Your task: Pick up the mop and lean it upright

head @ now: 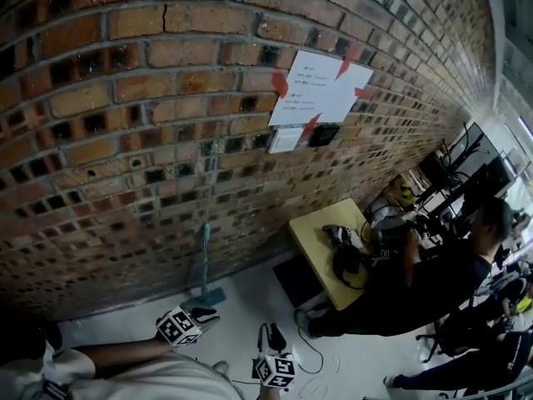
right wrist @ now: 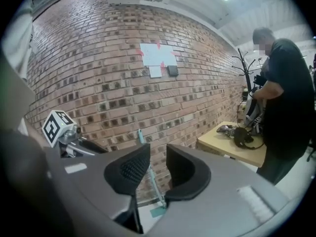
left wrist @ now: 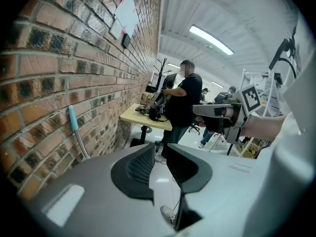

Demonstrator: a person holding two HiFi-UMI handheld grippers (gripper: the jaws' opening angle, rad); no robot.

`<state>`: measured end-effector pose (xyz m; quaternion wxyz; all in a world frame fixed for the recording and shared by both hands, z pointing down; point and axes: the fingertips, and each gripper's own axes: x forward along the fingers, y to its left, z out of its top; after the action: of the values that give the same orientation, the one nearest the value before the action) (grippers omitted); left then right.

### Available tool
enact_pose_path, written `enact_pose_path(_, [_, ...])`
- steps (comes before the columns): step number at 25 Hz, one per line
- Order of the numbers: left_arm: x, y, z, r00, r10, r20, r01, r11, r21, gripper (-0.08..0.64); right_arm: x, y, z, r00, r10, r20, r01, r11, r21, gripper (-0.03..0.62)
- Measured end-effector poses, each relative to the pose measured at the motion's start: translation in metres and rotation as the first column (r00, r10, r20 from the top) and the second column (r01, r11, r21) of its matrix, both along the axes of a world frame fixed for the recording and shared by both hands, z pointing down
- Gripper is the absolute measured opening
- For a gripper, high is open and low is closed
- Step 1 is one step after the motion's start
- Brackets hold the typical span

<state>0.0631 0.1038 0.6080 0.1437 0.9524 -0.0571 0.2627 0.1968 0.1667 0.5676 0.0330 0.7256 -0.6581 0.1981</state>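
Observation:
The mop stands upright against the brick wall [head: 125, 140]. Its thin pole with a teal grip [head: 205, 252] rises from a teal mop head [head: 210, 297] on the white floor. My left gripper [head: 205, 312] is just in front of the mop head and apart from it, its jaws a little open and empty. The right gripper [head: 271, 337] hangs further right, also open and empty. In the left gripper view the mop pole [left wrist: 77, 130] is at the left, away from the left gripper [left wrist: 159, 149]. In the right gripper view the pole [right wrist: 150, 177] shows beyond the gap of the right gripper [right wrist: 157, 154].
A yellow table [head: 316, 248] with headphones and tools stands by the wall at right, with a dark mat [head: 298, 280] beneath it. A person in black [head: 433, 286] bends over it. A cable [head: 325, 358] lies on the floor. Papers [head: 321, 90] are taped to the wall.

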Motion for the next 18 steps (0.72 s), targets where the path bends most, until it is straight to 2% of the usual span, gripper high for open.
enact_pose_path(7, [0.025,0.022,-0.003,1.000,0.023,0.013,-0.023,0.999,0.027,0.094,0.039,0.038,0.008,0.998,0.046,0.036,-0.046,0.999,0.012,0.098])
enact_pose_path(18, [0.049,0.047,-0.002,1.000,0.025,0.014,-0.025,0.999,0.036,0.094,0.060,0.066,0.006,0.997,0.056,0.059,-0.058,0.998,0.039,0.100])
